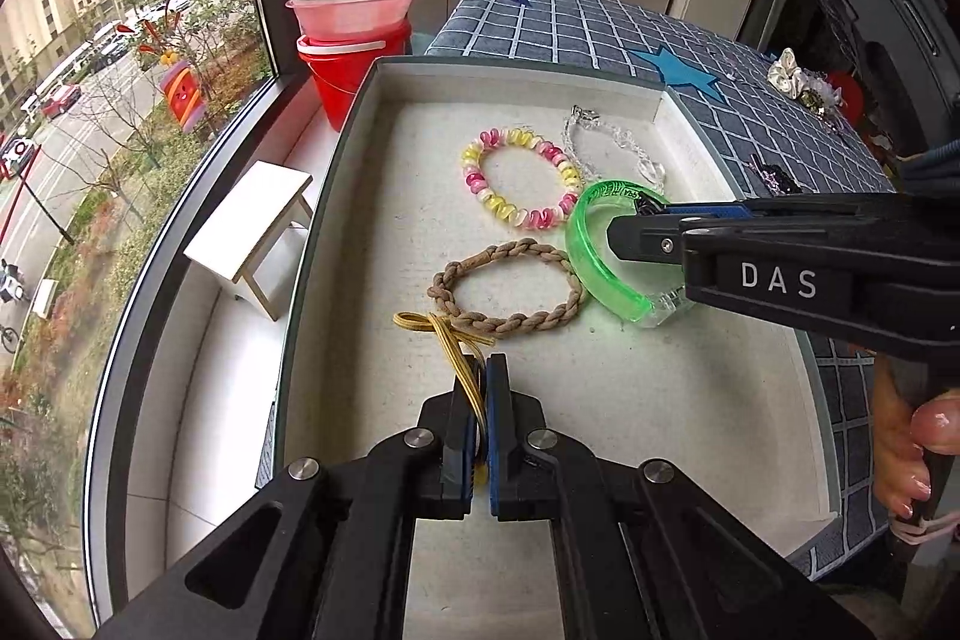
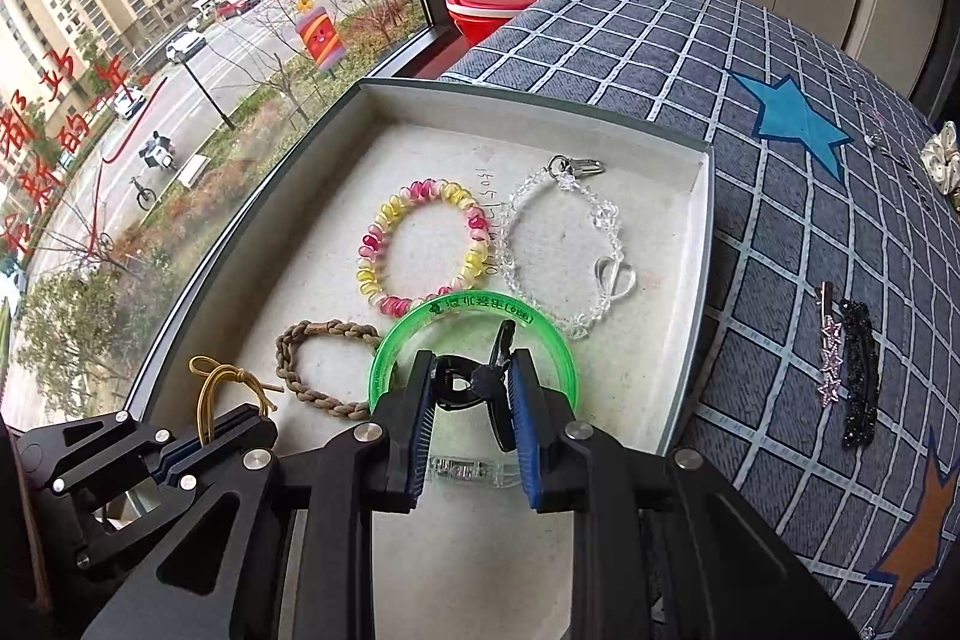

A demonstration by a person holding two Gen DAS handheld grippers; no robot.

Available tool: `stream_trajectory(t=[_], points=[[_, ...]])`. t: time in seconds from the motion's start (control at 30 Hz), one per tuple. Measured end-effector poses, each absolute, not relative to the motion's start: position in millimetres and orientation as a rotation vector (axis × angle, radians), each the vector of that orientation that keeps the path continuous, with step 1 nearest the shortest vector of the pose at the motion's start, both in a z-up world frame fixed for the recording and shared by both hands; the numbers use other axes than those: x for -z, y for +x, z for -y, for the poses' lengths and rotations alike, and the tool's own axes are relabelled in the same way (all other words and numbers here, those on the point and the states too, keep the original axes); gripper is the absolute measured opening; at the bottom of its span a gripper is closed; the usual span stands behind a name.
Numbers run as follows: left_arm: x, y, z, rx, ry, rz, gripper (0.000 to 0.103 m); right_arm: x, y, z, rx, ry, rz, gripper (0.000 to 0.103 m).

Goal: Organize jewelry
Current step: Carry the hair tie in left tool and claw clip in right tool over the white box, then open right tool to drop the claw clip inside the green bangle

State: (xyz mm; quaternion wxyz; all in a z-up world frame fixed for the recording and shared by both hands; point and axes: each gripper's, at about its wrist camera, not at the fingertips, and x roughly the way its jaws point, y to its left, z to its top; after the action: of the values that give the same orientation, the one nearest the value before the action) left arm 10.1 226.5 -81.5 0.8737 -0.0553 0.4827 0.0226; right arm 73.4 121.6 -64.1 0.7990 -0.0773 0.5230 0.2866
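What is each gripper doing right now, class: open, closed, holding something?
Left gripper: closed on the yellow elastic hair tie.
Right gripper: closed on a black hair claw clip, above the green bangle.

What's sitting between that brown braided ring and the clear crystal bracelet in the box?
The green bangle lies between the braided ring and the crystal bracelet, clearest in the right wrist view; the pink-and-yellow coil bracelet sits just behind.

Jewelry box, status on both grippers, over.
Left gripper shut on gold elastic tie. Right gripper shut on black hair claw, over green bangle. Tray holds four bracelets. Hair clips wait outside.
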Motion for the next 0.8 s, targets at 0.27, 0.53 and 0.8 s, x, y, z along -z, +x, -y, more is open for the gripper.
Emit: stream_trajectory(t=[0.27,0.53,0.8], points=[[83,13,-221,-0.076,-0.080,-1.018,0.010,71,74,-124,-0.616,-0.174,-1.136,0.026],[81,11,-216,-0.096,-0.062,-1.018,0.010,69,78,-122,-0.619,-0.168,-1.138,0.047],[73,12,-211,-0.128,-0.035,-1.014,0.010,41,76,-108,-0.638,-0.094,-1.075,0.059]])
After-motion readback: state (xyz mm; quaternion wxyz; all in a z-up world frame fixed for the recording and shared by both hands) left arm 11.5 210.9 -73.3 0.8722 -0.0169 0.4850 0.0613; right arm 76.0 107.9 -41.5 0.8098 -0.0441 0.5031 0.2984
